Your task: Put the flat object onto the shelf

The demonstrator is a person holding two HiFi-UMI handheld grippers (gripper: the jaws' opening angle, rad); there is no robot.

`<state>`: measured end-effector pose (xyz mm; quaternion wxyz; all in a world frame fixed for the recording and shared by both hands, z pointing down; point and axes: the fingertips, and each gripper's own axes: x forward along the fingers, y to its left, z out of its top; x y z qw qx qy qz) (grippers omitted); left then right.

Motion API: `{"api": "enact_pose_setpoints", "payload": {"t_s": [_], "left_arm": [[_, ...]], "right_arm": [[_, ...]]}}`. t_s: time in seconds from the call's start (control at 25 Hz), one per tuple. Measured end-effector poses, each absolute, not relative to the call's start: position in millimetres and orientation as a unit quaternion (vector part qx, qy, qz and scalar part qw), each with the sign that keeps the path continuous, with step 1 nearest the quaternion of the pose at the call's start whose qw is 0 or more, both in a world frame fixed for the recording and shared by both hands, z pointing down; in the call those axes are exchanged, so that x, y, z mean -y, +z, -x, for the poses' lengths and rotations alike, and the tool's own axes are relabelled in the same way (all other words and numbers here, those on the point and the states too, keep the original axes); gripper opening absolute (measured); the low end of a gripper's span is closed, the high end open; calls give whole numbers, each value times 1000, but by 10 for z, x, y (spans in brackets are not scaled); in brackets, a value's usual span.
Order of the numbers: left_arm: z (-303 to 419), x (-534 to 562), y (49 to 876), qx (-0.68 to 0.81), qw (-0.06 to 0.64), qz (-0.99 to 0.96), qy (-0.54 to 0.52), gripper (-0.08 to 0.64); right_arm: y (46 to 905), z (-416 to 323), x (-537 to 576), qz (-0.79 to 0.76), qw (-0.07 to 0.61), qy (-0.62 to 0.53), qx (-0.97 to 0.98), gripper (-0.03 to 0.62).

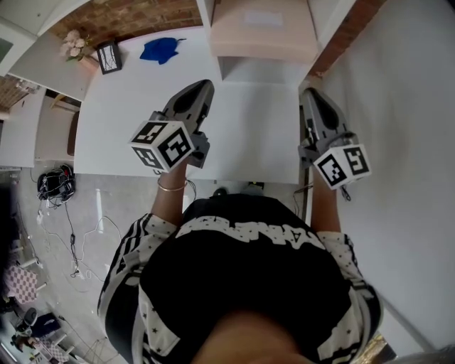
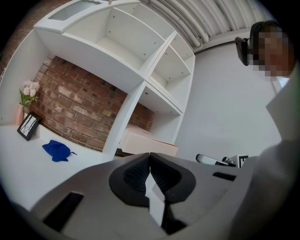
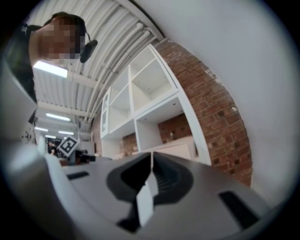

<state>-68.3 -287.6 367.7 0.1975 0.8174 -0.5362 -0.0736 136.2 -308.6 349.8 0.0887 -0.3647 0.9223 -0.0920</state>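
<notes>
A pale pink flat box (image 1: 261,32) lies in the lowest bay of the white shelf (image 1: 207,14) at the table's far end. In the left gripper view the box (image 2: 147,143) rests just right of a shelf upright (image 2: 122,119). The right gripper view has the box (image 3: 176,149) low under the shelf (image 3: 140,101). My left gripper (image 1: 201,87) is shut and empty over the white table (image 1: 249,128), short of the box. My right gripper (image 1: 310,92) is shut and empty too, at the table's right edge. Both pairs of jaws (image 2: 149,155) (image 3: 151,154) meet with nothing between them.
A blue cloth (image 1: 161,50), a small black picture frame (image 1: 109,57) and a vase of flowers (image 1: 73,44) sit at the table's far left. A brick wall (image 2: 79,105) backs the shelf. A white wall (image 1: 398,106) runs along the right. Cables (image 1: 55,183) lie on the floor at left.
</notes>
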Motion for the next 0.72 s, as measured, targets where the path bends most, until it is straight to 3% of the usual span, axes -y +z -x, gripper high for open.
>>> {"api": "enact_pose_setpoints", "payload": {"t_s": [0.72], "left_arm": [[637, 2919, 3651, 537, 186, -820, -66, 38]], "right_arm": [[3509, -1390, 3153, 358, 98, -99, -923, 35]]}}
